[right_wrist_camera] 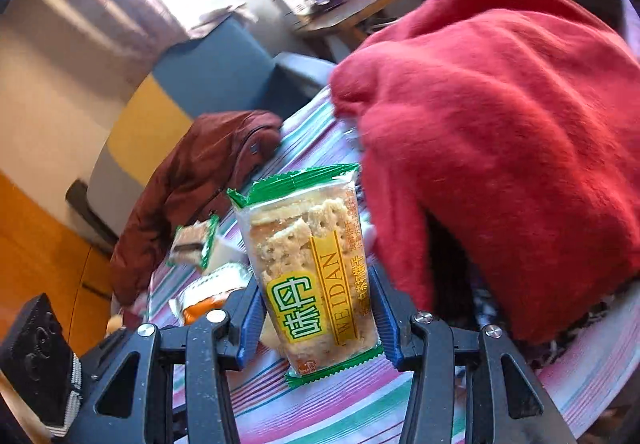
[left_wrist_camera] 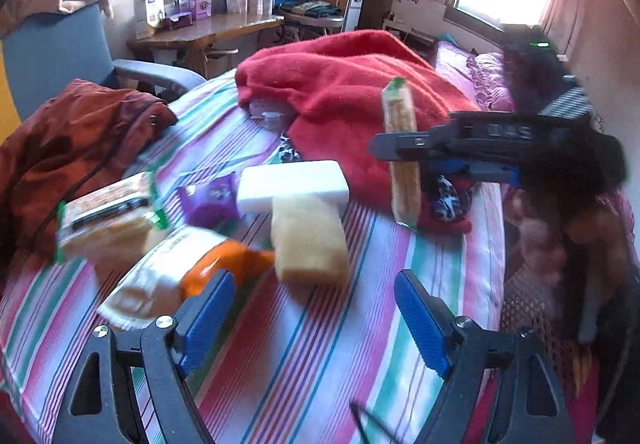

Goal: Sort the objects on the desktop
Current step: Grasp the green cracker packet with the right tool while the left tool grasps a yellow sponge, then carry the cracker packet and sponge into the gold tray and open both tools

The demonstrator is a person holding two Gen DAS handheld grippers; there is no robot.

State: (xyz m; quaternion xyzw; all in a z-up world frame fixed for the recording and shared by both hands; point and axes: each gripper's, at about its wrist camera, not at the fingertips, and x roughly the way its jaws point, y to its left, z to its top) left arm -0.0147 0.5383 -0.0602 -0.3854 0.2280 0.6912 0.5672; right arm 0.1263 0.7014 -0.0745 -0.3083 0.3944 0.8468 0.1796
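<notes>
Your bed with the striped pink, green and white sheet carries a rumpled red fleece blanket and a brown-red jacket. Between them sit a white foam block, a yellow sponge block, an orange-and-white snack packet and a purple wrapped sweet. Your right gripper has its fingers clamped on the green-edged clear cracker packet, lifted clear of the sheet. Your left gripper hangs above the stripes, fingers wide, holding nothing.
</notes>
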